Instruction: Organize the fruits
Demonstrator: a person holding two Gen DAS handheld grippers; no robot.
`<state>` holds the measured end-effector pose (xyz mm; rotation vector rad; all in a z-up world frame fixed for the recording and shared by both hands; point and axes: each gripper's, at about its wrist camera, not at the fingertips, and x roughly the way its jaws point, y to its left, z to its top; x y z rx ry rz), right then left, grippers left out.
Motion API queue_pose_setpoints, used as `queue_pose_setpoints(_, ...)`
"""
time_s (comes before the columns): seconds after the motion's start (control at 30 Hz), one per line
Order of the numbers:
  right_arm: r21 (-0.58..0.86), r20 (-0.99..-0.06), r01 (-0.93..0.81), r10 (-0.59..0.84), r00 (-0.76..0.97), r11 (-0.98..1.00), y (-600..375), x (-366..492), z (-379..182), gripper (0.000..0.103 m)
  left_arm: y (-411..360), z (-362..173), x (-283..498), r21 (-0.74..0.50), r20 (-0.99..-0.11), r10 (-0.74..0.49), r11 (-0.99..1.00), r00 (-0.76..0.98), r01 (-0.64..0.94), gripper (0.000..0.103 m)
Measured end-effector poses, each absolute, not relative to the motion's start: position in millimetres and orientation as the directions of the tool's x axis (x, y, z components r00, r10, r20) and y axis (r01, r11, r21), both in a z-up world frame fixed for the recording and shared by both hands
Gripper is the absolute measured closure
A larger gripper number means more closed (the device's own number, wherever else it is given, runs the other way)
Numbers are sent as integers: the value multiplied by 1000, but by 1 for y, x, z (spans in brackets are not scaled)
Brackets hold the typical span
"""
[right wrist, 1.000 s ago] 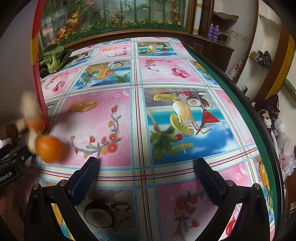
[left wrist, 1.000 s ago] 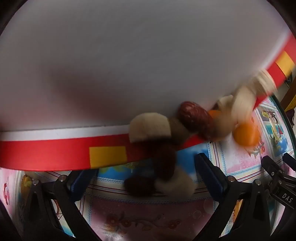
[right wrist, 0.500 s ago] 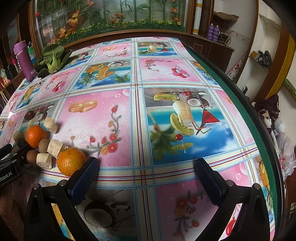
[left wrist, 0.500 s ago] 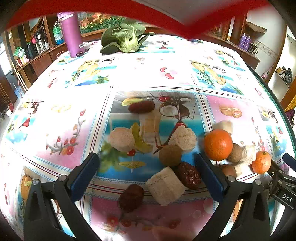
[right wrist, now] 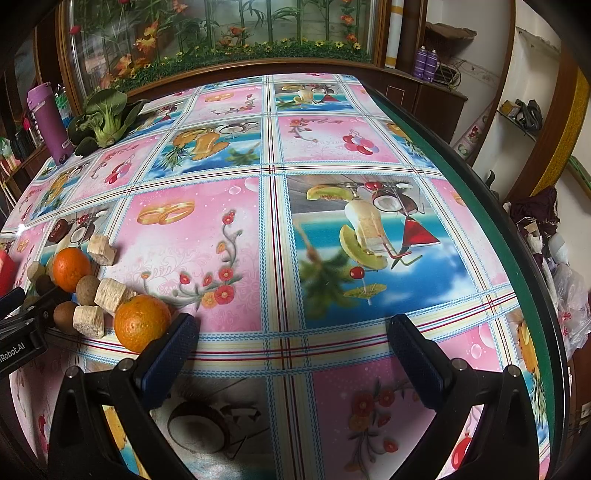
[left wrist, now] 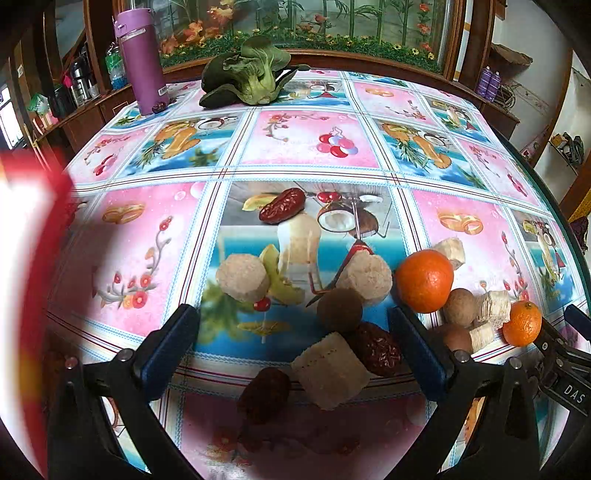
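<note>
The fruits lie scattered on the worktop [left wrist: 306, 155], which is covered with a glossy cloth printed in pink and blue squares. The left gripper [left wrist: 295, 343] hangs over the pile with its jaws spread wide and nothing between them: a pale cut chunk [left wrist: 330, 370], a wrinkled red date [left wrist: 376, 349] and a round brown fruit [left wrist: 339, 309] sit in the gap between its blue fingers, and a second dark date [left wrist: 263, 394] lies just below. Farther ahead rest two more pale rounds [left wrist: 242, 277] and a third date [left wrist: 282, 211]. Just outside its right finger sits a large orange [left wrist: 424, 280], with a small orange [left wrist: 522, 323], brown fruits and pale pieces clustered beside it. A blurred red-and-white shape [left wrist: 26, 266] fills the left edge of the left wrist view; it may be a container, though the blur leaves that unsure. The right gripper [right wrist: 293, 345] is also wide open and holds nothing, over bare cloth; an orange [right wrist: 142, 322] lies right against its left finger, the rest of the cluster beyond it to the left. At the far end of the worktop stand a purple bottle [left wrist: 141, 59] and a leafy green vegetable [left wrist: 247, 74], before a wood-framed glass panel of painted bamboo and flowers [right wrist: 229, 33]; shelves line the right wall.
</note>
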<state>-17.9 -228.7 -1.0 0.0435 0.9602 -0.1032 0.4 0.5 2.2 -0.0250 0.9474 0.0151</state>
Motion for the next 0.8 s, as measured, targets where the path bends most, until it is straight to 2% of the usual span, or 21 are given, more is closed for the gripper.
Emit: queue_pose_setpoints(0.8, -7, -820, 113, -70, 568, 994, -230, -17, -1, 0, 0, 2, 0, -15, -812, 2, 1000, 584, -24, 0)
